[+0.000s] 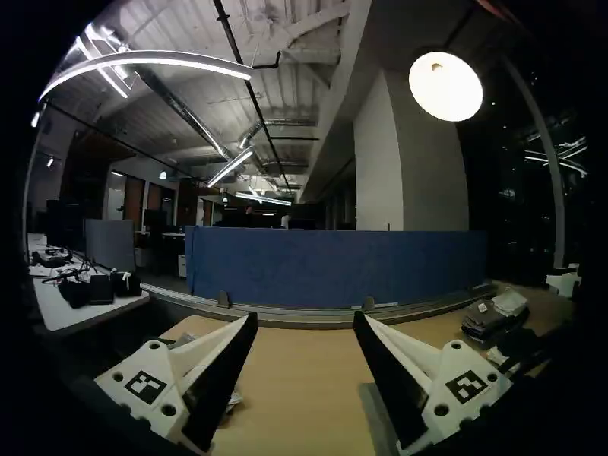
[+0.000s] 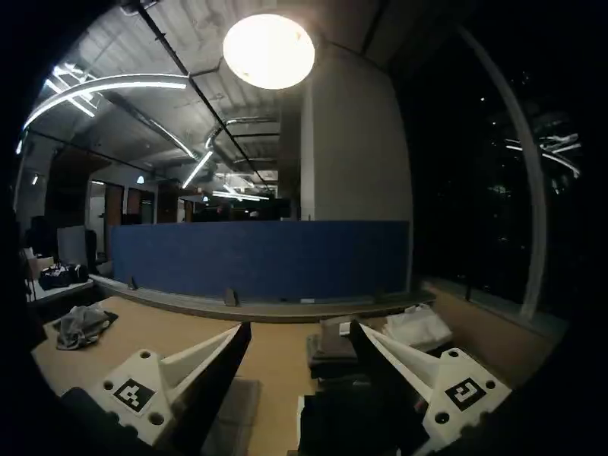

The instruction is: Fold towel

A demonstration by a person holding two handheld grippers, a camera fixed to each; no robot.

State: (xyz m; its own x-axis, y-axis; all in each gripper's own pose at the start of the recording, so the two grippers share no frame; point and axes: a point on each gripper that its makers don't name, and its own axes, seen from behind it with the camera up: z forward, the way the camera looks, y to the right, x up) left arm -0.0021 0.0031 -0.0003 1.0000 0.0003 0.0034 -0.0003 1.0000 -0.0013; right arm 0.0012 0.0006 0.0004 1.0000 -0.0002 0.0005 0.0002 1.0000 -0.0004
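Above the desk [image 1: 304,395], left gripper [image 1: 304,315] and right gripper [image 2: 299,325] gape empty; crumpled towel [image 2: 82,325] at 8 o'clock, seemingly unfolded; folding not yet begun.

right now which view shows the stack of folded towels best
The right gripper view: the stack of folded towels sits close between the tongs. The left gripper view shows it small, far off on the desk.

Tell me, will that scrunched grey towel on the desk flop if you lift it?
Probably floppy: the grey towel lies crumpled in soft folds. It looks thin, so probably light. It likely won't roll, slumping low on the desk.
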